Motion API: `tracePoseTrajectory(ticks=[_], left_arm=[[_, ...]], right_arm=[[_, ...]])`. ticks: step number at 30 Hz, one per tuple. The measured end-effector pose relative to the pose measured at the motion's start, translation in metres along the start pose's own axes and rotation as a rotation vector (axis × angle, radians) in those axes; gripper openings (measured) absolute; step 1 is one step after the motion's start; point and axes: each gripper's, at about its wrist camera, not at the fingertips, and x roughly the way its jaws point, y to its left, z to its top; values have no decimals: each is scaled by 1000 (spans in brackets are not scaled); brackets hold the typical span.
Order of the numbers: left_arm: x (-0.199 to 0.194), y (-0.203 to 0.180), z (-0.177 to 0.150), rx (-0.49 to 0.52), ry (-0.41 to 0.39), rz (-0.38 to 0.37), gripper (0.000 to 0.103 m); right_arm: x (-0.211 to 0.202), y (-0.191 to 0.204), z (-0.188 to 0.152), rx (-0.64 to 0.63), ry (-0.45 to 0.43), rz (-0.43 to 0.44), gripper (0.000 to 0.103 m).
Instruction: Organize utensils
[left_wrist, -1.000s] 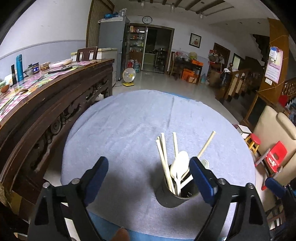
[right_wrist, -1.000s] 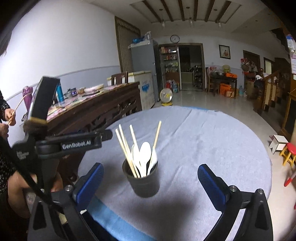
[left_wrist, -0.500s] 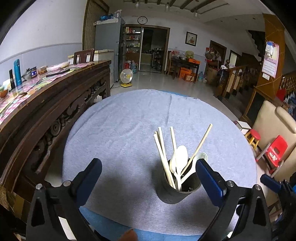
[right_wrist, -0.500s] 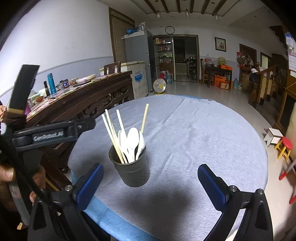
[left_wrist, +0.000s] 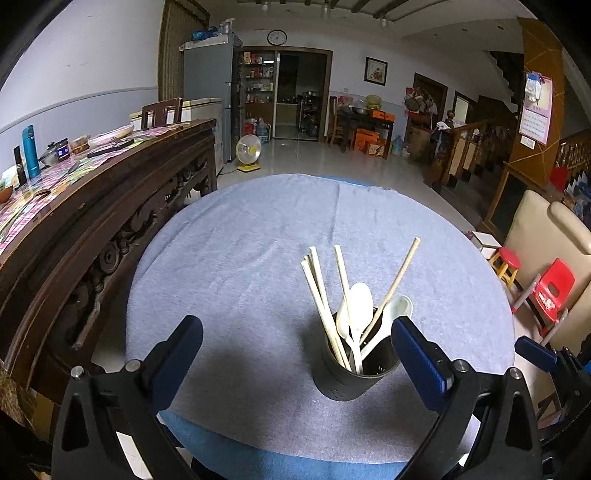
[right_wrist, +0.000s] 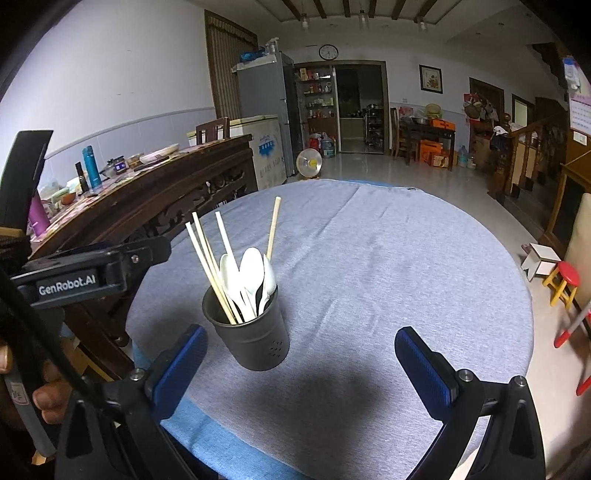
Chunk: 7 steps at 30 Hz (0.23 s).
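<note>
I see the utensil holder (right_wrist: 251, 332), a dark cylindrical cup with small perforations low in its wall, standing upright on the round table (right_wrist: 388, 258) near the edge closest to me. Compared with half a second ago, it sits somewhat nearer to the right wrist view's centre and appears larger there; in the left wrist view its position between the fingers is nearly unchanged, close to the inner face of the right-hand finger. The holder contains pale wooden chopsticks (right_wrist: 207, 258), thin straight rods that fan outward above the rim, and white spoons (right_wrist: 251, 273) with smooth, glossy oval bowls pointing up. The table carries a grey-blue cloth of soft, finely ribbed weave, with a brighter blue band at the near edge. My left gripper (left_wrist: 295, 354) is spread wide and grips nothing; its blue ribbed pads (left_wrist: 419, 358) flank the holder without visible contact. My right gripper (right_wrist: 301, 363) is likewise spread wide and empty, with the holder just ahead of its left finger. To the left stands a dark carved wooden sideboard (left_wrist: 92, 206), its top cluttered with bottles and dishes.
</note>
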Motion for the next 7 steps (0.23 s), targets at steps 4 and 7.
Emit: tracePoseTrajectory(ticks=[4,7], left_arm=[[-1,-1,-1,6,-1,-9,101],[0,-2,-1,10,6,-14,101]], right_arm=[[1,1,-1,6,3,3,103],[2,1,-1,9,6,2,103]])
